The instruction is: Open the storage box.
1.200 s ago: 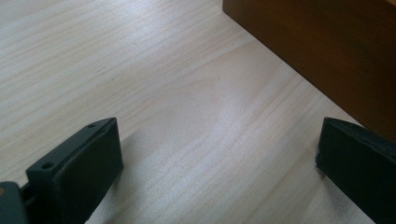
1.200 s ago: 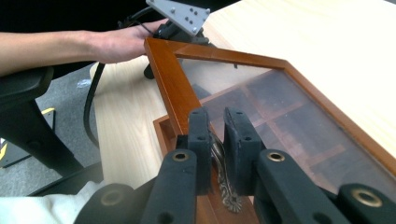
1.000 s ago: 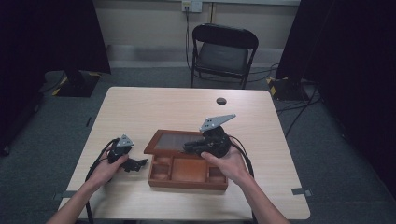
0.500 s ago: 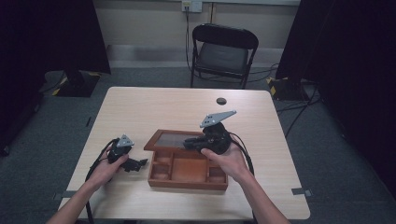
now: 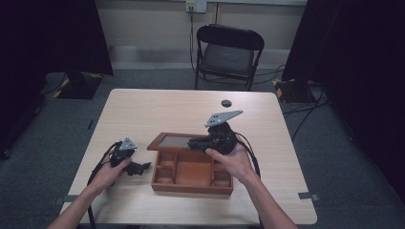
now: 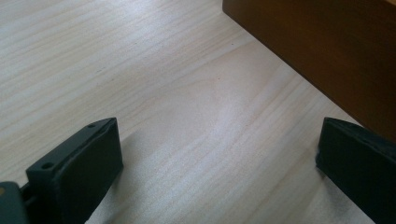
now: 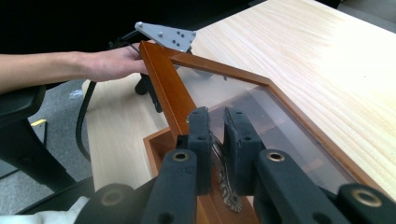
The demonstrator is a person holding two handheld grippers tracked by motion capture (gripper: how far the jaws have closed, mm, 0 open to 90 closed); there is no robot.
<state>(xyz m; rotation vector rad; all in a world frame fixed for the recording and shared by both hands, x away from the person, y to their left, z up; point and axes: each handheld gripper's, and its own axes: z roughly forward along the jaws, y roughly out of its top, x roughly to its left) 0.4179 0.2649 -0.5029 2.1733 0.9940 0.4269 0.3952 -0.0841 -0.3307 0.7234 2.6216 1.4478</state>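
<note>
A brown wooden box (image 5: 191,183) with several compartments sits on the table, nearer the front edge. Its glass-paned lid (image 5: 173,141) is raised off the box. My right gripper (image 5: 192,143) is shut on the lid's front edge. In the right gripper view the gripper (image 7: 217,126) pinches the wooden frame (image 7: 163,79) at an ornate metal clasp (image 7: 228,189). My left gripper (image 5: 142,167) rests on the table just left of the box, open with nothing in it. In the left gripper view the gripper (image 6: 219,149) has bare tabletop between its jaws and the box wall (image 6: 327,42) beside it.
A small round black object (image 5: 226,102) lies on the light wooden table (image 5: 143,109) toward the far edge. A black folding chair (image 5: 229,52) stands behind the table. The left hand (image 7: 112,63) and its grey plate (image 7: 166,35) appear beyond the lid.
My right gripper has risen slightly with the lid's edge in its grip. The left gripper has stayed where it was.
</note>
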